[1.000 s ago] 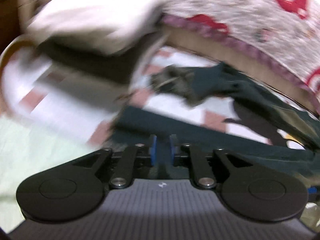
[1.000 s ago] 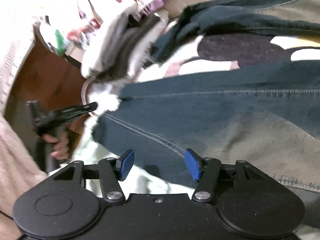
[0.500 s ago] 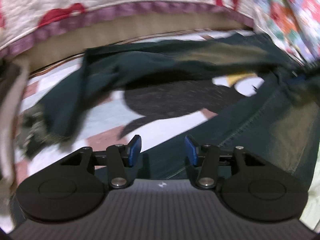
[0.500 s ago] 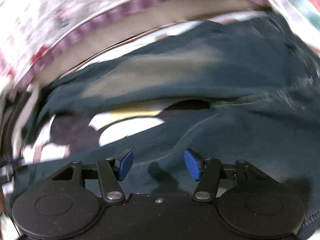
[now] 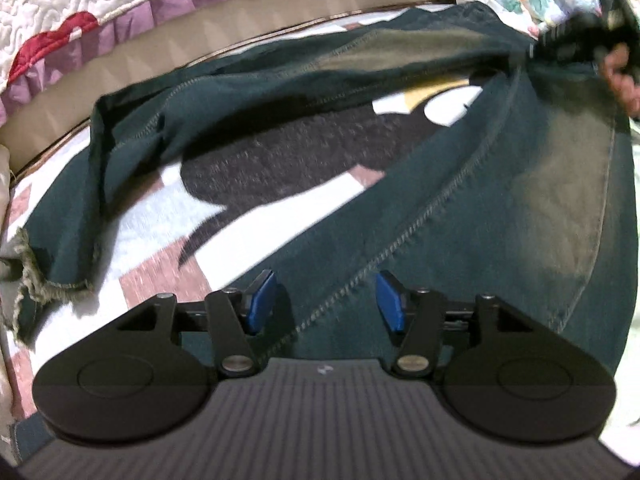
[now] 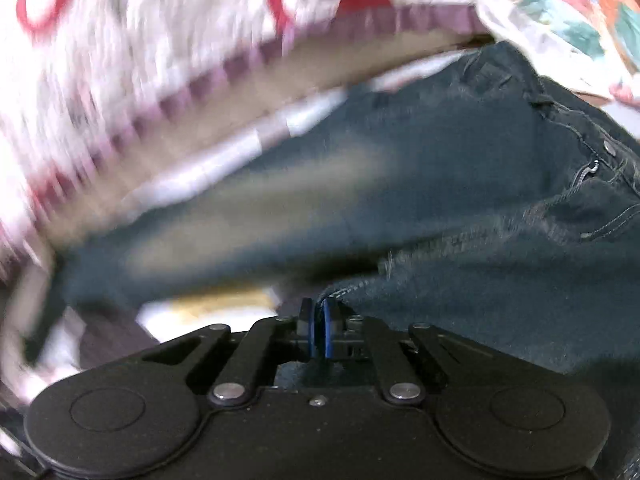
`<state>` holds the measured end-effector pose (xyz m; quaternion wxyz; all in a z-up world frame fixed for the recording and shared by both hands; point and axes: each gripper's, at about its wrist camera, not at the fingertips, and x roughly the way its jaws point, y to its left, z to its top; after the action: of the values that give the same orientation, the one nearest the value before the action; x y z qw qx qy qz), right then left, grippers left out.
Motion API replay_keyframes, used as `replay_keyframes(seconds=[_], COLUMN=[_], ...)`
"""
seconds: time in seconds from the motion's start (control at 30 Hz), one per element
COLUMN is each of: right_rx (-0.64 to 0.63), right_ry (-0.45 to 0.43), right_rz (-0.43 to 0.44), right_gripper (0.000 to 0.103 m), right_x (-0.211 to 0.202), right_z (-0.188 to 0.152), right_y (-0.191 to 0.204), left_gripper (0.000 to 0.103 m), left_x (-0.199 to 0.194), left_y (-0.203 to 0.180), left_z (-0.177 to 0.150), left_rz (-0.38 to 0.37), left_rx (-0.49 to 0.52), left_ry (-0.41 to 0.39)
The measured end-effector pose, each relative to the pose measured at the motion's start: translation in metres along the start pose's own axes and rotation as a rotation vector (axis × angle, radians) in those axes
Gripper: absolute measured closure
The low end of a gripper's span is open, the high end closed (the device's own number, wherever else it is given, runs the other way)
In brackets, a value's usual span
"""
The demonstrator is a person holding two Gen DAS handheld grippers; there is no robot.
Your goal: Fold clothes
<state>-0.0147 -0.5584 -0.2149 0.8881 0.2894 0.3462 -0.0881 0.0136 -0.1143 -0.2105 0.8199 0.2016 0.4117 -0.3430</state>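
Our left gripper (image 5: 326, 300) was spread wide, its blue pads (image 5: 260, 300) well apart with nothing between them, pointing toward twelve o'clock. Our right gripper (image 6: 319, 332) was clamped, its blue pads (image 6: 329, 334) pressed nearly together on a fold of dark fabric at the centre of its view. In the left wrist view it appeared blurred at two o'clock, with our fingers (image 5: 618, 70) wrapped around its handle.

Smeared by motion blur across the right wrist view's left half: quilt (image 6: 120, 60) and jeans (image 6: 460, 168) leg. Blurred and cut by the left view's right edge: right gripper (image 5: 576, 36), hand (image 5: 620, 76). Hidden under jeans: much of blanket (image 5: 280, 168).
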Motion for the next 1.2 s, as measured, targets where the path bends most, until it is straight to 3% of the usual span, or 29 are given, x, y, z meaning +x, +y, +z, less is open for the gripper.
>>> replay_keyframes(seconds=[0.1,0.27,0.37,0.4,0.47,0.5,0.53,0.57,0.6,0.7,0.73,0.77,0.8,0.83,0.93,1.07,1.13,1.2], right_rx=[0.098,0.169,0.201,0.203,0.174,0.149,0.151,0.153,0.155,0.111,0.143,0.178,0.212,0.256,0.388,0.274,0.127,-0.046], right_ry=[-0.094,-0.088,-0.195,-0.225,-0.183,-0.15,-0.126,-0.102,-0.079,-0.097,-0.124,-0.152,-0.18,-0.188,-0.211,-0.111,-0.068,-0.031], right_rz=[0.126,0.161,0.257,0.255,0.142,0.081,0.074,0.07,0.065,-0.035,-0.084,-0.133,-0.183,-0.187,-0.196,-0.064,-0.032,-0.019], right_gripper=[0.096,0.096,0.1,0.101,0.1,0.1,0.1,0.1,0.1,0.095,0.087,0.072,0.066,0.062,0.062,0.062,0.062,0.062], right_x=[-0.018,-0.009,-0.025,-0.029,-0.021,-0.015,-0.016,-0.016,-0.017,-0.034,-0.044,-0.053,-0.063,-0.066,-0.078,-0.049,-0.034,-0.018], right_z=[0.007,0.006,0.009,0.013,0.019,0.021,0.019,0.017,0.016,0.021,0.026,0.031,0.036,0.038,0.046,0.046,0.041,0.033], right_y=[-0.013,-0.022,-0.024,-0.025,-0.028,-0.029,-0.029,-0.029,-0.029,-0.03,-0.041,-0.052,-0.063,-0.074,-0.107,-0.081,-0.051,-0.017], left_gripper=[0.048,0.041,0.04,0.039,0.041,0.058,0.066,0.095,0.103,0.103,0.103,0.103,0.103,0.103,0.101,0.094,0.086,0.066], left_x=[-0.001,0.003,0.004,0.005,0.007,0.008,0.01,0.012,0.012,0.01,0.009,0.008,0.007,0.005,-0.003,-0.006,-0.006,-0.009], left_y=[-0.001,0.002,0.0,-0.001,-0.004,-0.006,-0.007,-0.009,-0.011,-0.025,-0.018,-0.012,-0.005,0.003,0.023,0.03,0.035,0.044], left_z=[-0.005,-0.002,0.002,0.003,0.004,0.004,0.005,0.007,0.009,0.015,0.017,0.018,0.019,0.019,0.018,0.022,0.024,0.025], left_rz=[-0.001,0.028,0.031,0.022,0.002,-0.007,-0.013,-0.013,0.001,0.162,0.198,0.235,0.271,0.287,0.25,0.269,0.275,0.311], left_rx=[-0.012,-0.014,0.0,0.011,0.033,0.038,0.031,0.023,0.013,0.09,0.064,0.038,0.011,-0.028,-0.157,-0.222,-0.253,-0.265], left_ry=[0.0,0.004,0.004,0.012,0.029,0.039,0.051,0.06,0.064,0.036,0.036,0.035,0.035,0.03,0.004,-0.011,-0.03,-0.057])
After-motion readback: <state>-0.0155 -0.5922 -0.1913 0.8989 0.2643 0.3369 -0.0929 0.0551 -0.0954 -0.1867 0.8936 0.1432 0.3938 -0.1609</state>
